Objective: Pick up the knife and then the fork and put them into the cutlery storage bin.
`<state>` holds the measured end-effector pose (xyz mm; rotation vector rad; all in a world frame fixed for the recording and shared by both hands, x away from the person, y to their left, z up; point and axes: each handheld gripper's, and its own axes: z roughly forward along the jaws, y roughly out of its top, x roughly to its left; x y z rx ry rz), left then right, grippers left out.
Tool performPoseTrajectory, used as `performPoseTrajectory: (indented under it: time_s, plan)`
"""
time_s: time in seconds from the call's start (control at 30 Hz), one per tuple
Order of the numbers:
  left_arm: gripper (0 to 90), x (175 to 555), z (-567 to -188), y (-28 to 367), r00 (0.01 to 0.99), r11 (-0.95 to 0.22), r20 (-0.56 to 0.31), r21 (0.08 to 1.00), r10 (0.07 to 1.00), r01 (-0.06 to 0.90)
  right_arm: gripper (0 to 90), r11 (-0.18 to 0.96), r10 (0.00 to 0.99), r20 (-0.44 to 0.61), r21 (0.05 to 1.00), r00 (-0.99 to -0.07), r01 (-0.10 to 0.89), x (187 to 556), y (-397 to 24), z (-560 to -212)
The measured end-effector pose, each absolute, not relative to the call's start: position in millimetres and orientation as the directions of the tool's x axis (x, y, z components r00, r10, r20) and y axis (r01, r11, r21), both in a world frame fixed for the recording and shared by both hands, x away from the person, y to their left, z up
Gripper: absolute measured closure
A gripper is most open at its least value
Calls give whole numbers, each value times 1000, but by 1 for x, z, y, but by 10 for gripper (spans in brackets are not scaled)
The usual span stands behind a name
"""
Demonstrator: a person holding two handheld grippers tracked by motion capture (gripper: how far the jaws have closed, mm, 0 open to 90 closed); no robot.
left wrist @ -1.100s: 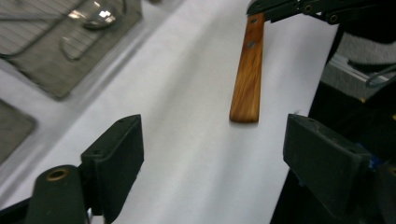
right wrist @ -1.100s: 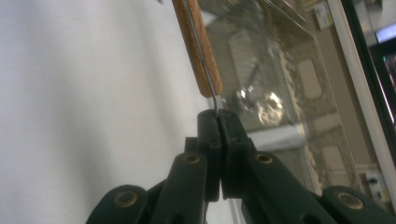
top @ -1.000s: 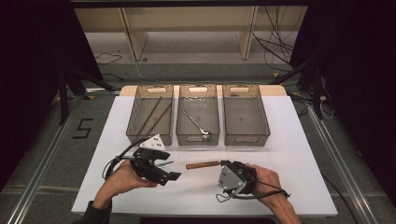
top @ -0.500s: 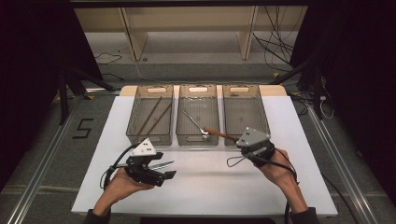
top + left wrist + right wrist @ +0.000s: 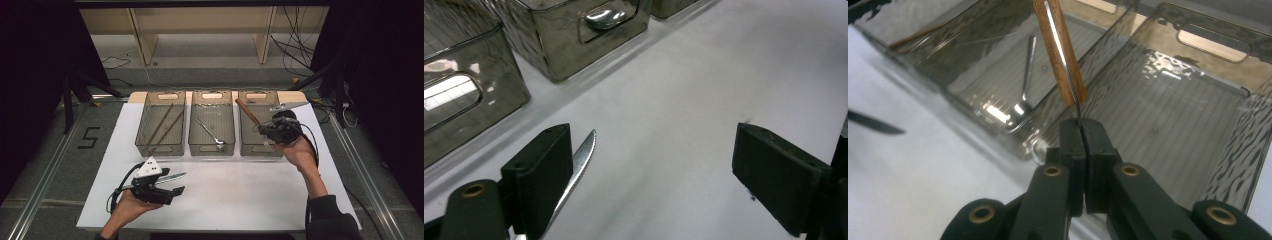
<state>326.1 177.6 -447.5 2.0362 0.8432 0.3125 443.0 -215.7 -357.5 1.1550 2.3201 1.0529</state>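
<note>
While my right gripper (image 5: 1082, 131) clamps the blade of the wooden-handled knife (image 5: 1059, 47), the right-hand bin (image 5: 1173, 125) sits beneath its jaws. My left gripper (image 5: 654, 175) is spread wide, holding nothing, with a serrated knife (image 5: 580, 162) just beside one jaw.

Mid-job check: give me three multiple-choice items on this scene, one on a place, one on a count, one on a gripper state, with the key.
1. Where is the wooden-handled knife?
A. flat on the white table
B. held above the right bin
C. inside the left bin

2. How many clear bins stand in the row?
A. two
B. three
C. four

3. How does the left gripper stand?
A. open, a serrated knife beside one jaw
B. shut on a fork
C. shut on chopsticks

Key:
1 B: the right gripper clamps its blade, handle up over the right bin.
2 B: the left bin, the middle bin and the right bin stand side by side.
3 A: the jaws stand wide apart over the white table, with the serrated knife lying along one jaw.
</note>
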Motion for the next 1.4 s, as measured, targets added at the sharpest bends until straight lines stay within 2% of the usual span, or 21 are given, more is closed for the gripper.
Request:
performPoseTrajectory:
  time_s: [0.4,0.6,1.03,1.4]
  plan:
    - [164,323,-452,190,703,-293,-112,855,702,428,892,254,865,136,711,-482,656,494,-224,-356]
    - [164,323,-456,193,689,-268,-121,863,714,429,892,220,891,151,680,-428,699,511,-224,-363]
    - [164,323,-461,197,676,-252,-120,870,727,425,892,168,929,148,648,-339,743,526,-224,-381]
    - [164,324,-462,198,671,-250,-121,868,732,429,890,169,937,145,606,-316,778,530,-222,-401]
